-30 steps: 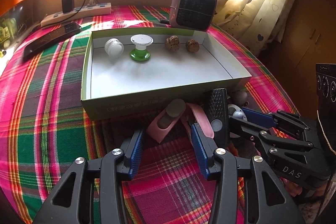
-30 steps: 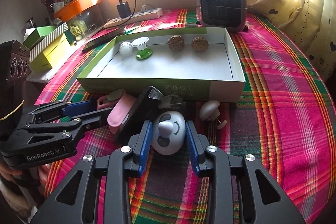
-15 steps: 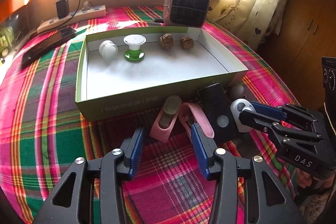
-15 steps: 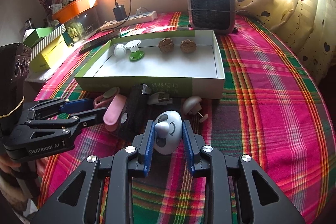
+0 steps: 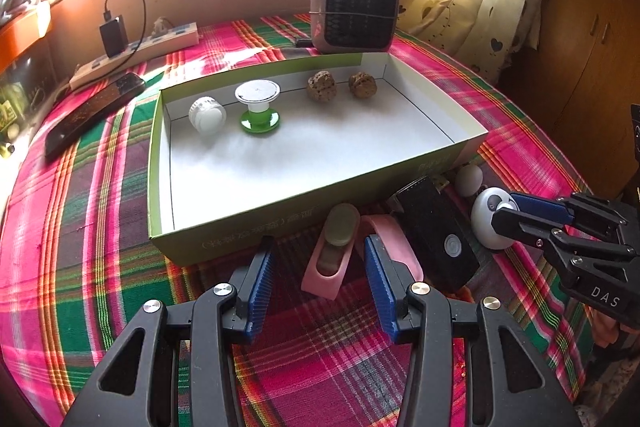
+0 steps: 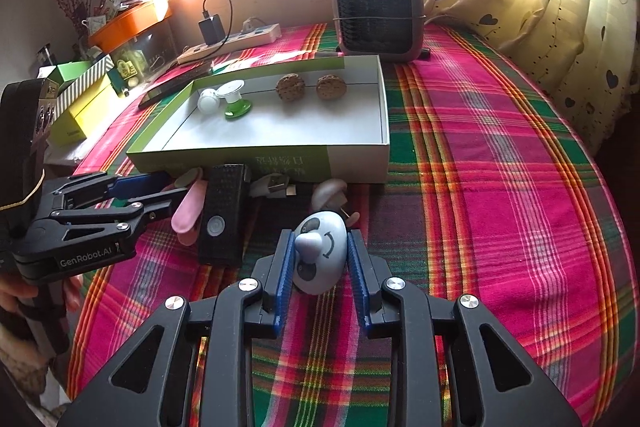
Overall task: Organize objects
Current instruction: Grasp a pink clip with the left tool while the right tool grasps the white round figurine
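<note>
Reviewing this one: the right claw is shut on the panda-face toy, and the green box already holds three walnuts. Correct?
Not quite. The right claw is shut on the panda-face toy, but the green box holds two walnuts, as the left wrist view shows.

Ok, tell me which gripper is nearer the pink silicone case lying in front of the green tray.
Left. The left gripper hangs open right over the pink silicone case, pads either side. The right gripper is off to the side, shut on the grey-white panda-face gadget.

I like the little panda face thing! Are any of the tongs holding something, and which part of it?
Yes. The right tongs pinch the round panda-face toy by its two sides. The left tongs are open and hold nothing.
</note>
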A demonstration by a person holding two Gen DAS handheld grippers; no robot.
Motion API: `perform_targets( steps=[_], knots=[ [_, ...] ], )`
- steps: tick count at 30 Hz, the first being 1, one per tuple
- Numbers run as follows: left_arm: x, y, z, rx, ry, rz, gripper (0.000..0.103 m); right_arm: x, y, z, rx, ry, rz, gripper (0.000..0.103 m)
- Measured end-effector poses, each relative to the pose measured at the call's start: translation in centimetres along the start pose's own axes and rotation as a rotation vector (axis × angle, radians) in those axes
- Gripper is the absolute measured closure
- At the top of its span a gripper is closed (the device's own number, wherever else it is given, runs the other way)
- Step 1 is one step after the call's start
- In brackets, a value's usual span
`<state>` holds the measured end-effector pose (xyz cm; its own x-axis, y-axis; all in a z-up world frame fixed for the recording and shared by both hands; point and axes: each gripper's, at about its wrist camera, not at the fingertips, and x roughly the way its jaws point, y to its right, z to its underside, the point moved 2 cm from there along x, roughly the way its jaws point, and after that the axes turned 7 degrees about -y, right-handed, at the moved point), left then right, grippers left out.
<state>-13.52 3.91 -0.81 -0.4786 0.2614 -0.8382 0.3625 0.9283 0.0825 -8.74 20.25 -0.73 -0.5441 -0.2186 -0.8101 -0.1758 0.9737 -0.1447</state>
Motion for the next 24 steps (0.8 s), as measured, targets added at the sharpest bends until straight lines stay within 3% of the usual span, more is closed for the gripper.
perform_targets(
  steps=[7, 11, 21, 24],
  knots=[
    [0.16, -0.45, -0.16, -0.028, -0.002, -0.003, 0.060, -0.04, 0.25, 0.03, -0.001, 0.004, 0.012, 0.076],
    [0.42, -0.92, 0.04, -0.053, -0.014, -0.004, 0.068, -0.02, 0.27, 0.03, -0.001, 0.007, 0.014, 0.076],
    [0.77, -0.29, -0.26, -0.044, -0.018, -0.033, 0.069, -0.15, 0.26, 0.08, 0.005, 0.009, 0.011, 0.076],
    [0.75, -0.21, -0.20, -0.041, -0.016, -0.053, 0.074, -0.14, 0.30, 0.08, 0.007, 0.010, 0.008, 0.076]
  ],
)
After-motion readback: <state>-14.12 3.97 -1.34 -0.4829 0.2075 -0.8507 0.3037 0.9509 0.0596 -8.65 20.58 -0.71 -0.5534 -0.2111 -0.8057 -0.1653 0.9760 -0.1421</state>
